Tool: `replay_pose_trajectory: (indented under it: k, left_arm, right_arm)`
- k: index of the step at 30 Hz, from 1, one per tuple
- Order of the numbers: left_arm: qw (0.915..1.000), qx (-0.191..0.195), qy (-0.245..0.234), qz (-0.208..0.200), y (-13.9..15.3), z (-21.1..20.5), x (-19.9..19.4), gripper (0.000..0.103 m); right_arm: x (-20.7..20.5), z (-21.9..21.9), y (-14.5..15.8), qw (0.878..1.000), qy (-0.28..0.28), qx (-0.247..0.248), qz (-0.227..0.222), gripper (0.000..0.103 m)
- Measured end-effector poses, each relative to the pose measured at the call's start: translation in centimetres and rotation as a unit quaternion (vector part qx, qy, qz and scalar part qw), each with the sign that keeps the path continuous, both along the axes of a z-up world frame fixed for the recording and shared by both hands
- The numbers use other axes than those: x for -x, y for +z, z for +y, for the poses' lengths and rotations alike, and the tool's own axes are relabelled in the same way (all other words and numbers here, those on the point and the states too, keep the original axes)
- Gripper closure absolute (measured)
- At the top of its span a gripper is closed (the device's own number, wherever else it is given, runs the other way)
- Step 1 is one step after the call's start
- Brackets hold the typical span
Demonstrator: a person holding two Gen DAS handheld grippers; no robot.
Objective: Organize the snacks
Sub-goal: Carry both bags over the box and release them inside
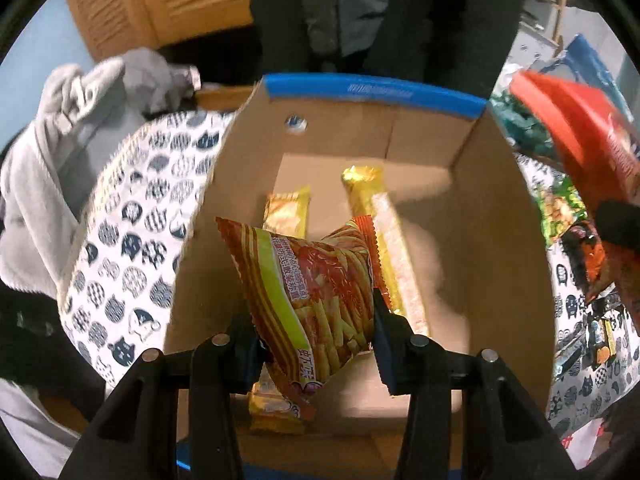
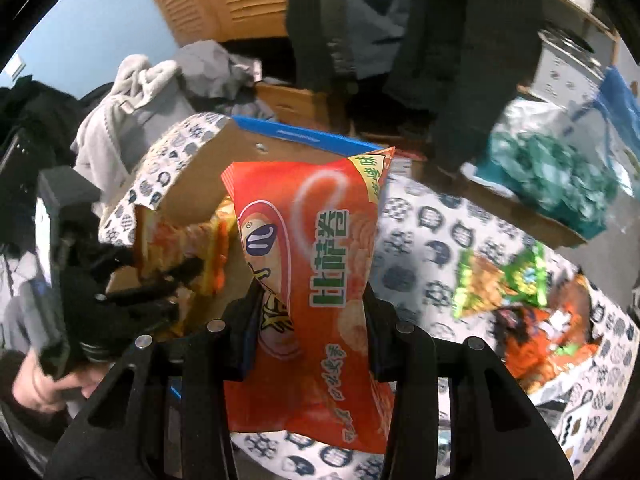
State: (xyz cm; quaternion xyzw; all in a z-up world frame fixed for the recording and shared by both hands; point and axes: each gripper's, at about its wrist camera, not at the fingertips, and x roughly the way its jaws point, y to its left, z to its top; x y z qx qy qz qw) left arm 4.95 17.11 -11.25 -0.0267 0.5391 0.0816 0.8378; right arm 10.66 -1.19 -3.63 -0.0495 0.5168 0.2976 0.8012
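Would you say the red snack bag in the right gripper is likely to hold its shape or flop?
Probably floppy: the red snack bag creases inward where the right gripper pinches it. Its puffy look suggests it is light. The glossy film may be slippery.

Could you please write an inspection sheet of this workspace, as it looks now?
Surface: cat-print cloth.
Job's things: cardboard box holding yellow bars; green bag and orange bags lie on the cloth.
Clutter: grey garment, teal bundle.
Grippers: left gripper shut on fries bag above the box; right gripper shut on red chips bag.
Cables: nothing seen.
Surroundings: louvred wooden door, dark hanging clothes.
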Motion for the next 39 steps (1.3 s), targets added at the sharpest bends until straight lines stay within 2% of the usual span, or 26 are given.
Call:
replay_pose_trajectory:
  k: [4,13,20,23,25,29,37,39]
  left_arm:
    - [0.9994,0.019,0.015,0.023,-1.7,1.2,-0.4,0.056]
    - [0.9975,0.032,0.026,0.058,-3.7,1.9,-1.0,0.056]
    - [0.9977,0.039,0.028,0.048,-2.7,2.3,-0.1,0.052]
    - [0.9982,0.041,0.031,0.032,-1.7,2.5,0.5,0.043]
    - [0.9985,0.033,0.039,0.021,-1.0,2.6,0.9,0.032]
    - [0.9985,0.032,0.045,0.0,0.0,3.2,1.5,0.032]
    - [0.9981,0.039,0.048,-0.002,0.2,3.5,1.7,0.032]
    - [0.9981,0.039,0.047,-0.006,0.6,3.2,1.9,0.032]
  right_arm:
    - [-0.4,2.5,-1.0,1.0,0.014,0.002,0.014,0.062]
    - [-1.5,6.1,-2.8,0.998,0.035,0.013,0.047,0.062]
    - [-2.6,8.0,-4.6,0.997,0.038,0.026,0.069,0.062]
    - [-2.7,8.6,-5.6,0.996,0.043,0.04,0.074,0.062]
    - [-2.7,8.8,-6.2,0.995,0.045,0.045,0.079,0.062]
    - [-3.0,9.5,-7.6,0.993,0.047,0.055,0.089,0.061]
    - [-2.6,10.1,-8.5,0.992,0.054,0.068,0.087,0.055]
    - [-2.7,10.0,-8.5,0.993,0.052,0.063,0.088,0.046]
